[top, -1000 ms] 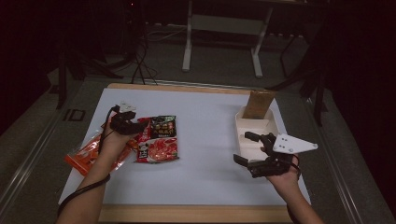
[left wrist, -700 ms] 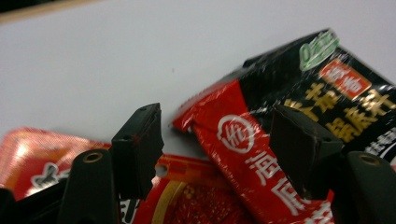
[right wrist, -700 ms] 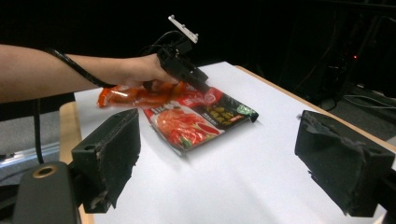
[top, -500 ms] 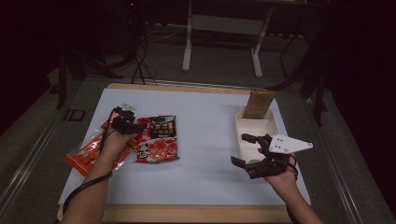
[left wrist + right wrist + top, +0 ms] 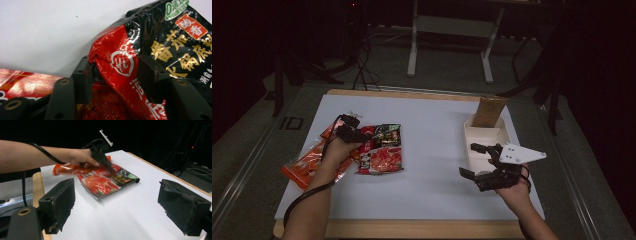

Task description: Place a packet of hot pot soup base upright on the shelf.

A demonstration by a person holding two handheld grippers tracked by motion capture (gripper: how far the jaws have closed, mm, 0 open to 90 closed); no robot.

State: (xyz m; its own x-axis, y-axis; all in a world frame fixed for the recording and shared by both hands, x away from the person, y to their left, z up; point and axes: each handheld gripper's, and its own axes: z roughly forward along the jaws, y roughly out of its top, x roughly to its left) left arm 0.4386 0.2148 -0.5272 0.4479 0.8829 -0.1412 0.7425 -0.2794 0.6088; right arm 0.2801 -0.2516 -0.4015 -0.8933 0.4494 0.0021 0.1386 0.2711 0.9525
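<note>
A red and black sauce packet (image 5: pixel 382 150) lies left of centre on the white tabletop (image 5: pixel 432 120). My left gripper (image 5: pixel 361 134) sits on its upper left corner. In the left gripper view the packet (image 5: pixel 125 70) is bunched up between the two black jaws, which have just been closing and press on the fold from both sides, my left gripper (image 5: pixel 116 67) shut on it. My right gripper (image 5: pixel 469 160) hovers at the right with its jaws wide open and nothing between them. In the right gripper view, my right gripper (image 5: pixel 117 195) faces the packet (image 5: pixel 105 182) and the left gripper (image 5: pixel 110 170) on it.
An orange packet (image 5: pixel 307 162) lies under the left forearm near the table's left edge. A white tray (image 5: pixel 484 137) stands just beyond the right gripper, with a brown paper bag (image 5: pixel 489 111) upright at its far end. Bare white surface spans the middle.
The left gripper has sunk a little onto the packet's corner and its jaws have drawn in around it. The right hand has stayed put.
</note>
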